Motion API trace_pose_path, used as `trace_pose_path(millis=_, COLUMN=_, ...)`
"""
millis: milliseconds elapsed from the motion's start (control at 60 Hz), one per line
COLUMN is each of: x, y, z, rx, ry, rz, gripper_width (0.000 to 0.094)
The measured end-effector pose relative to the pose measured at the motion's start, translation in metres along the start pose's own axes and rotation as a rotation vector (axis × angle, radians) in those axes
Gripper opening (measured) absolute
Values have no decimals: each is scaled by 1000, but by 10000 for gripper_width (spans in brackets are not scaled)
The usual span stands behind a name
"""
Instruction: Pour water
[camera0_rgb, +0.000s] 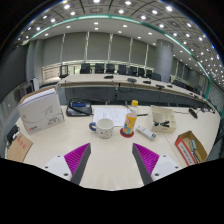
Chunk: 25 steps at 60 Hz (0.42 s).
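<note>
A white mug (104, 127) stands on the pale table (110, 165), beyond my fingers. Just right of it stands a bottle (130, 119) with an orange-red label and a yellow cap. My gripper (111, 160) is open and empty, well short of both, with its magenta pads (76, 157) spread wide over bare table top. The mug and bottle sit roughly in line with the gap between the fingers.
A white box (41, 109) stands at the left, with a brown carton (18, 148) nearer. A dark book (79, 108) lies behind the mug. An open cardboard box (188, 148), a white object (146, 131) and a small dark item (162, 125) lie at the right. Desks and chairs (110, 70) stand beyond.
</note>
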<state>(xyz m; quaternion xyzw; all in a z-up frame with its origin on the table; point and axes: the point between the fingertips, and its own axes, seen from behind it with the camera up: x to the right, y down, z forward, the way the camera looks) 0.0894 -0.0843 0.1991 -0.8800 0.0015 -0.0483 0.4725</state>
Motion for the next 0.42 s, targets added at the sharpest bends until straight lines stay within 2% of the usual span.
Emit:
trace_pose_path(millis=200, x=-36, y=34, z=-95, rx=-36, ry=-25, rz=-26, gripper_width=857)
trace_pose_path(millis=417, x=-43, y=42, z=-148, rx=-22, ry=-12, rz=-7, gripper_width=859)
